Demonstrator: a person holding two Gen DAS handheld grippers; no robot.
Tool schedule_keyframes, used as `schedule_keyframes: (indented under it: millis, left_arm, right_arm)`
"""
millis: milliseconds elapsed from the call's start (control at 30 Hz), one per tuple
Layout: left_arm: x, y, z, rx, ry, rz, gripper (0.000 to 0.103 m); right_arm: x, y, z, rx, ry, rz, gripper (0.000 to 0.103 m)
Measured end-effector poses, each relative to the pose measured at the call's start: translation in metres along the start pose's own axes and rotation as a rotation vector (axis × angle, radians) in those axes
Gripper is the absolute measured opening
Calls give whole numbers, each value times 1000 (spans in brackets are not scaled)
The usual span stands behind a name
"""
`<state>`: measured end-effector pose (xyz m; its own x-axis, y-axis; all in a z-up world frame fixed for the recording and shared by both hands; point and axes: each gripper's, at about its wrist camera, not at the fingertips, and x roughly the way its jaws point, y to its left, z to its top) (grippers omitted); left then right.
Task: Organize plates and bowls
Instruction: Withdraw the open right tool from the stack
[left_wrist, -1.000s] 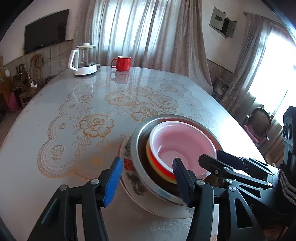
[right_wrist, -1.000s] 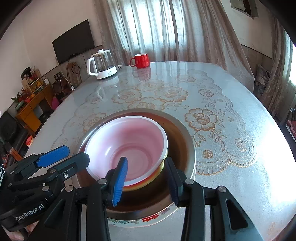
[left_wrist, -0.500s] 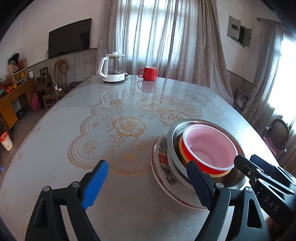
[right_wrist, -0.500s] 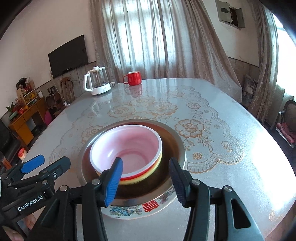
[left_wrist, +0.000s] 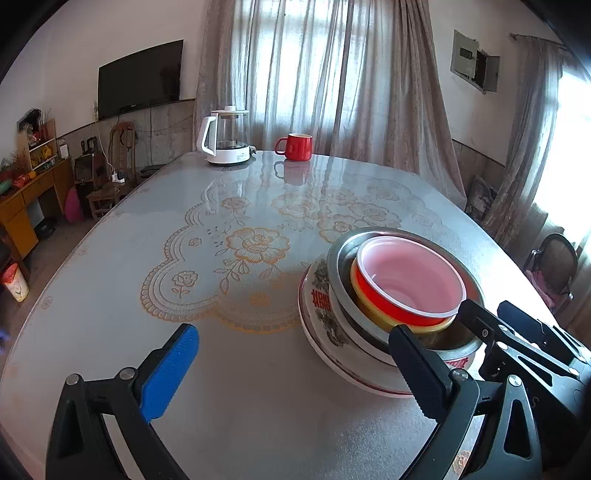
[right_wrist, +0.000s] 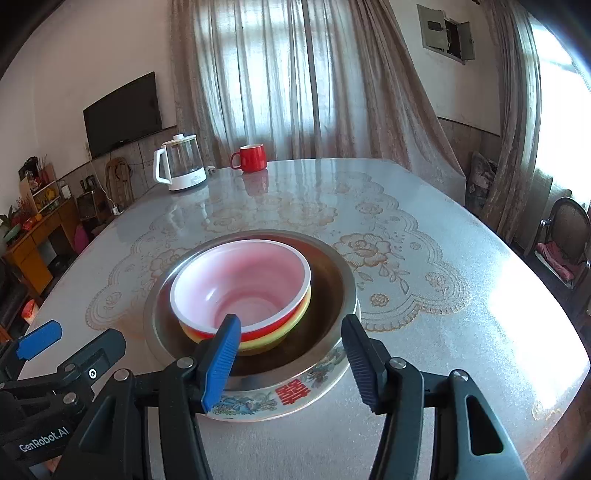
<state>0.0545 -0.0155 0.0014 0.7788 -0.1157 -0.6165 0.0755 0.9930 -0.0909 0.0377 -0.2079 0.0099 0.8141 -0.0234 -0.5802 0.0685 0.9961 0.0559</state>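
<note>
On the table (left_wrist: 110, 332), near its front edge: a nested stack — patterned plate (right_wrist: 291, 402) at the bottom, metal bowl (right_wrist: 332, 291) on it, yellow bowl (right_wrist: 291, 328) inside that, red bowl (right_wrist: 240, 284) with a pale pink interior on top. Left gripper (left_wrist: 291, 365) spread as wide as it goes, jaws just been opening, nothing but bare tabletop between them; blue pad (left_wrist: 168, 373) low over the cloth well left of the stack, black finger (left_wrist: 417, 373) in front of the plate's near rim, contact there not clear from this angle. Holding nothing. Right gripper (right_wrist: 291, 362) about half open, jaws also just been opening; blue pad (right_wrist: 221, 362) seen in front of the red and yellow bowls' near wall, black finger (right_wrist: 362, 365) seen in front of the metal bowl's near rim. No pad pressing on any rim, so released, gripping nothing; near edge of the stack framed between the fingers. Same right gripper visible in the left wrist view at lower right (left_wrist: 517, 332), just beside the stack. At the far end of the table, well apart from the stack: white-based glass kettle (left_wrist: 225, 136) and red mug (left_wrist: 297, 147), side by side.
</note>
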Motion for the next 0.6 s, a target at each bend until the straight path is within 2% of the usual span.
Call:
schedule_keyframes:
  millis: [600]
  left_arm:
    - [-5,-1,0,0,-10,26,103]
  right_arm:
    - [-1,0,2,2,-5,1,58]
